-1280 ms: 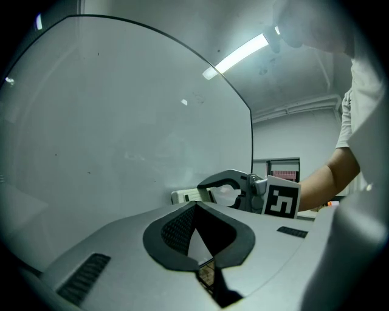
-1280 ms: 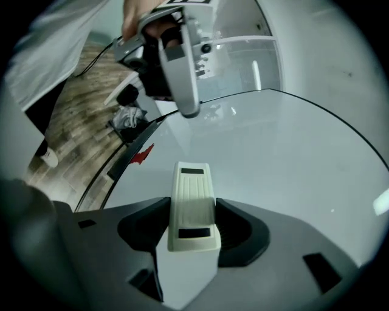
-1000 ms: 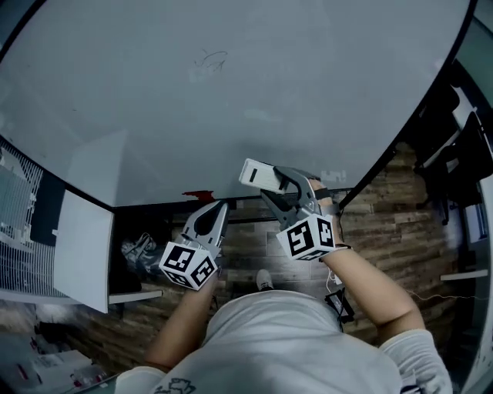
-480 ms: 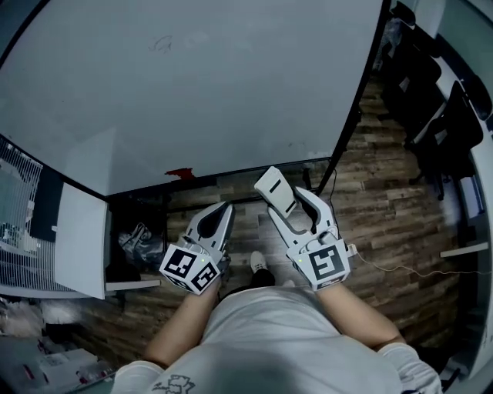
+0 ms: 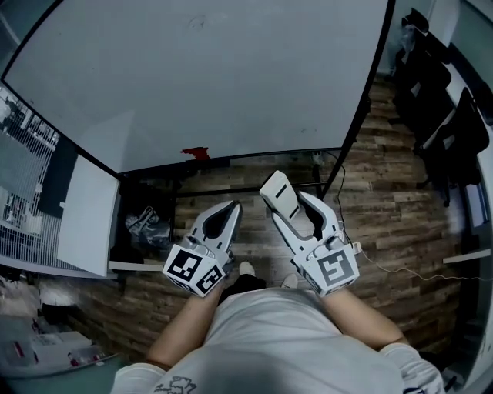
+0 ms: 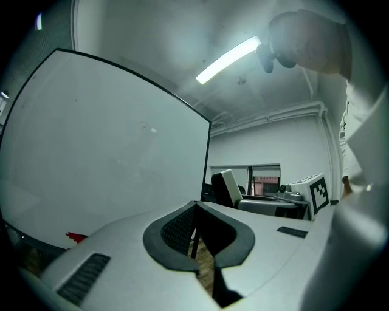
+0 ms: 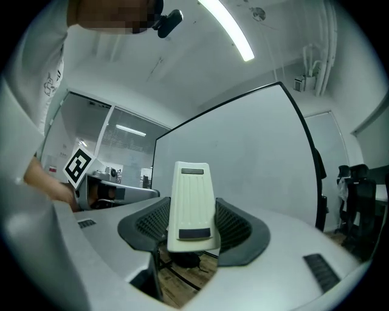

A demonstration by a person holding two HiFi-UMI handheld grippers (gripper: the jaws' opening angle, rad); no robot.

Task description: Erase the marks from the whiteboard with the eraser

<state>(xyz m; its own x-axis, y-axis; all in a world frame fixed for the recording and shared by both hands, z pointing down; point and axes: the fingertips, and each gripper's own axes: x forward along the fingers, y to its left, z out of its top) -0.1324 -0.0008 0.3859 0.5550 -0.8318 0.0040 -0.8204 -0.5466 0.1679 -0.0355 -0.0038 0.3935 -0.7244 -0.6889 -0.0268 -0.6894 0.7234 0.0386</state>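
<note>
The whiteboard (image 5: 231, 77) fills the top of the head view, with a faint scribble (image 5: 197, 21) near its upper edge. That board also shows in the left gripper view (image 6: 109, 152) and the right gripper view (image 7: 243, 164). My right gripper (image 5: 289, 202) is shut on the white ribbed eraser (image 5: 277, 192), which sticks out past the jaws (image 7: 191, 200). It hangs over the wooden floor, below the board's lower edge and apart from it. My left gripper (image 5: 229, 209) is beside it on the left, shut and empty (image 6: 196, 209).
A red item (image 5: 195, 152) sits at the board's lower edge. Black office chairs (image 5: 439, 100) stand at the right. A white panel (image 5: 85, 223) and a wire rack (image 5: 27, 161) stand at the left. A cable (image 5: 400, 269) lies on the wooden floor (image 5: 385, 177).
Both grippers have dropped back from the board's lower edge to over the floor, the eraser still held. The board and its scribble sit higher in the view.
</note>
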